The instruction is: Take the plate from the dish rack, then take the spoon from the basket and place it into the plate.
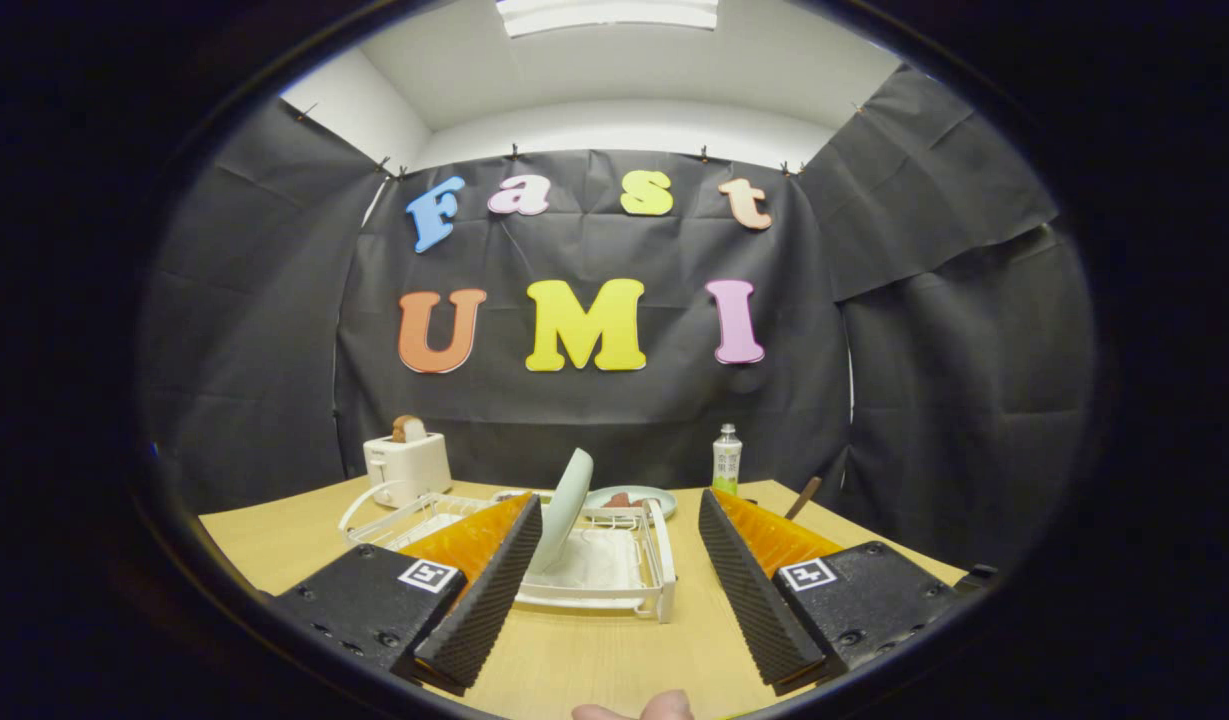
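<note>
A pale green plate [566, 508] stands on edge in the white dish rack [614, 570] on the wooden table. My gripper [619, 515] is open, fingers spread wide. The plate rises just inside the left finger [489, 580], and the rack lies between and just ahead of both fingers. The right finger [749, 580] stands clear of the rack's right end. A brown handle [802, 497] sticks up beyond the right finger; what it belongs to is hidden.
A white toaster [406, 467] with bread in it stands at the back left of the table [574, 660]. Behind the rack lies a second plate [634, 498] holding something reddish, with a small bottle [726, 459] beside it. A fingertip [634, 710] shows below the fingers.
</note>
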